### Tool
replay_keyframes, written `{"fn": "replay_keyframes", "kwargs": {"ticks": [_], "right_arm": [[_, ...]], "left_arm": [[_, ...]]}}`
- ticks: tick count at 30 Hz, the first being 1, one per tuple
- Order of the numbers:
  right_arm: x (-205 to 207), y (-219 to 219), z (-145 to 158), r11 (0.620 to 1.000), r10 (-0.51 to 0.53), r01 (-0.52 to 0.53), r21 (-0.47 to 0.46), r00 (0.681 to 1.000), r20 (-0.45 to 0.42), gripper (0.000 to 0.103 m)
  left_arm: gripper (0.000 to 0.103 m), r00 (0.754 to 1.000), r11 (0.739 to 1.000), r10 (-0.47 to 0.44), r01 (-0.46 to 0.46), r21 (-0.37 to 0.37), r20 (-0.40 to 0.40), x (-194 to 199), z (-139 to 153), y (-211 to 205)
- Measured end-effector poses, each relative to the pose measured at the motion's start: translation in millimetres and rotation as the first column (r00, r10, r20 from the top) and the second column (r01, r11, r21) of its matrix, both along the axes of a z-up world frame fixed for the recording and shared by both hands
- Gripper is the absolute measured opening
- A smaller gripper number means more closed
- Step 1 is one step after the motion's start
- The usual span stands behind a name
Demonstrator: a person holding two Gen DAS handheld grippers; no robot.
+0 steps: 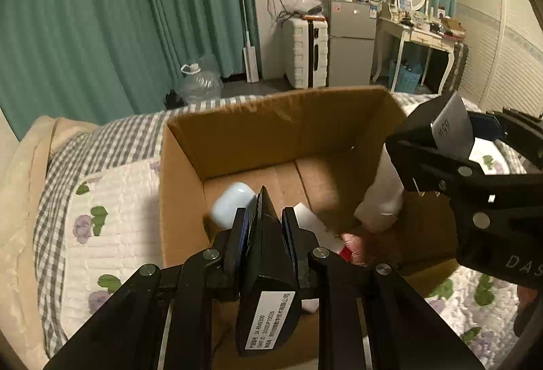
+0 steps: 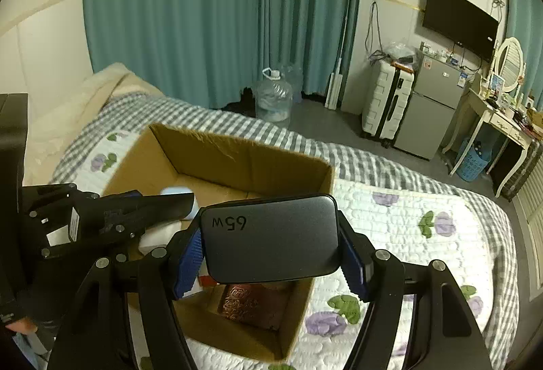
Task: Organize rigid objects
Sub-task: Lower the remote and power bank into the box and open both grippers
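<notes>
An open cardboard box (image 1: 237, 139) (image 2: 237, 163) sits on the bed. My left gripper (image 1: 263, 217) is shut on a thin black slab with a white label (image 1: 268, 268), held edge-up over the box's near side. My right gripper (image 2: 271, 237) is shut on a dark grey charger marked 65W (image 2: 271, 234) above the box's right part; that gripper and charger (image 1: 451, 129) also show at the right of the left wrist view. Inside the box lie a pale blue case (image 1: 234, 200), a white bottle (image 1: 383, 193), a white flat item (image 1: 312, 224) and a reddish patterned item (image 2: 251, 302).
A quilted floral bedspread (image 2: 407, 234) with a checked border covers the bed around the box. Beyond the bed stand teal curtains (image 2: 203, 13), a large water jug (image 2: 273, 95), a white suitcase (image 2: 383, 105), a small fridge (image 2: 431, 112) and a dressing table (image 2: 502, 118).
</notes>
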State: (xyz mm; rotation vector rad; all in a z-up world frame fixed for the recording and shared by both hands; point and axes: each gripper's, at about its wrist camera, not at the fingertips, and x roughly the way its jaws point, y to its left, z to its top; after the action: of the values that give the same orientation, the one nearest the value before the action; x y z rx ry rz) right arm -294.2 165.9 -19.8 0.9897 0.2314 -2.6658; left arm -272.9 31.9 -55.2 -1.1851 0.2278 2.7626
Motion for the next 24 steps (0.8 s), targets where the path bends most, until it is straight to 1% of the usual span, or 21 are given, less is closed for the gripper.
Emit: {"fn": "replay_keyframes", "kwargs": {"ticks": [3,6,7,8,11,12,13,14,15,16,20,24], "right_arm": [[-9,-6,-12,1.0,0.008,-0.008,0.01,1.0,0.009,0.069],[-17,-10,-21,1.0,0.016,-0.016,0.016,1.0,0.012,0.067],[-19,-12,-22,1.0,0.018,-0.018,0.018,1.0,0.009,0.067],[-21,-14,-22,1.0,0.018,-0.018,0.026,1.0,-0.001,0.067],[-22,-18,-17,1.0,0.016,-0.016,0.02,0.999,-0.033,0.069],[-20,-18,-15,1.0,0.016,-0.016,0.01,0.999,-0.04,0.076],[-19,-17,-13,1.0,0.012,-0.012,0.0,0.999,-0.05,0.08],[-16,-14,-9,1.0,-0.002,0.001,-0.012,0.998,-0.067,0.081],[-14,-12,-6,1.0,-0.011,0.009,-0.02,0.997,-0.074,0.082],[-12,-10,-3,1.0,-0.017,0.015,-0.023,0.997,-0.076,0.082],[-2,0,11,0.998,-0.057,0.055,-0.028,0.994,-0.095,0.085],[17,9,29,0.996,-0.086,0.081,-0.038,0.989,-0.123,0.085]], "left_arm": [[0.02,1.0,1.0,0.002,-0.002,0.022,0.002,-2,-9,-3],[0.02,1.0,1.0,0.0,0.0,0.011,-0.003,-2,-14,-2],[0.021,1.0,1.0,-0.002,0.002,0.005,-0.006,-2,-16,-1],[0.024,1.0,1.0,0.0,0.0,0.001,-0.005,-3,-17,0],[0.024,1.0,1.0,0.007,-0.008,-0.013,-0.016,-3,-18,-1],[0.031,1.0,1.0,0.01,-0.011,-0.019,-0.022,-3,-17,-1],[0.037,1.0,1.0,0.013,-0.014,-0.026,-0.028,-2,-15,0],[0.053,0.999,0.999,0.018,-0.019,-0.033,-0.041,1,-12,0],[0.056,0.998,0.999,0.022,-0.025,-0.036,-0.059,4,-8,0],[0.056,0.997,0.999,0.022,-0.024,-0.036,-0.074,8,-4,0],[0.056,0.996,0.999,0.032,-0.035,-0.031,-0.087,16,8,-1],[0.056,0.991,0.999,0.049,-0.05,-0.008,-0.125,34,30,-2]]}}
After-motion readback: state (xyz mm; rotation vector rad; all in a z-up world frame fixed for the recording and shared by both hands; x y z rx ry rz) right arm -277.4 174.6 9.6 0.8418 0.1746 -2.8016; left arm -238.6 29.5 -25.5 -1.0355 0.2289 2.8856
